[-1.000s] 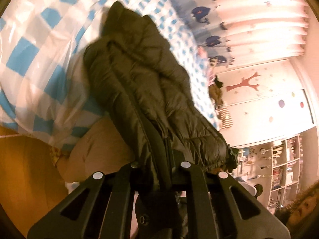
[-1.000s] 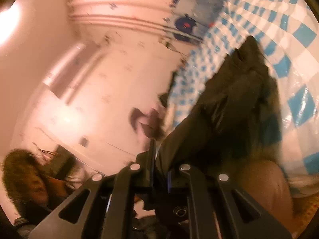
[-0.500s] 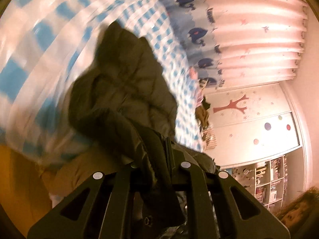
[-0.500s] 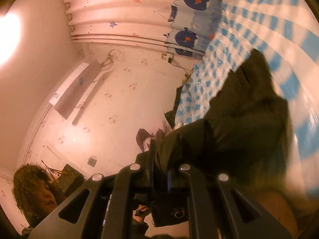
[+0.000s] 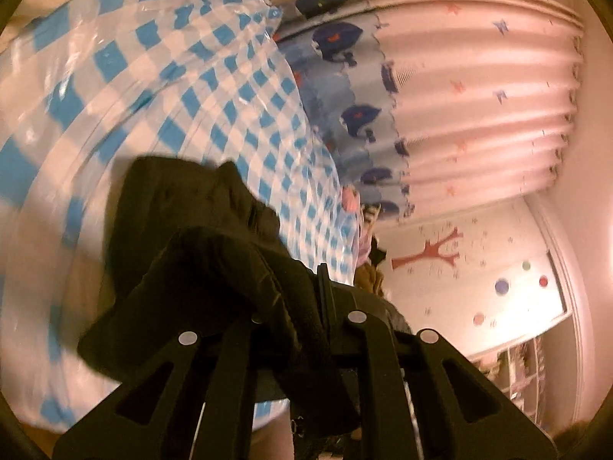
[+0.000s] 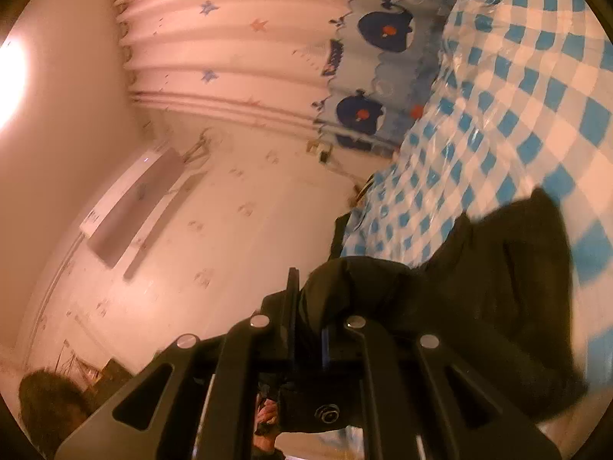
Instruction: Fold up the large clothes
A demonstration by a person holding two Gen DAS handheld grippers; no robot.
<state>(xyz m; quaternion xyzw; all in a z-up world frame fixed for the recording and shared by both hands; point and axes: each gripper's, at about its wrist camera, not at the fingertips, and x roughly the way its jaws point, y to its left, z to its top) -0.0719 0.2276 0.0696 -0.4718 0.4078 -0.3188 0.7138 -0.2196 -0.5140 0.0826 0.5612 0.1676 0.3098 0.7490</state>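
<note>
A dark quilted jacket (image 5: pixel 184 222) is bunched over the blue-and-white checked bed cover (image 5: pixel 184 76) and hangs from both grippers. My left gripper (image 5: pixel 306 299) is shut on a thick fold of it, which drapes over the jaws and hides the fingertips. In the right wrist view the same jacket (image 6: pixel 498 276) trails to the right over the checked cover (image 6: pixel 517 76). My right gripper (image 6: pixel 306 306) is shut on its edge, the cloth bulging over the jaws.
Pink curtains with stars and dark blue whale shapes (image 5: pixel 459 96) hang behind the bed. A white wardrobe with a red tree sticker (image 5: pixel 440 253) and shelves (image 5: pixel 525 368) stand at the right. A wall air conditioner (image 6: pixel 134 199) and a person's hair (image 6: pixel 49 402) appear in the right wrist view.
Both grippers have carried the jacket's held end up and over the bed. The jacket, stretched long a second ago, now lies folded up short and bunched, and more bed cover and curtain show.
</note>
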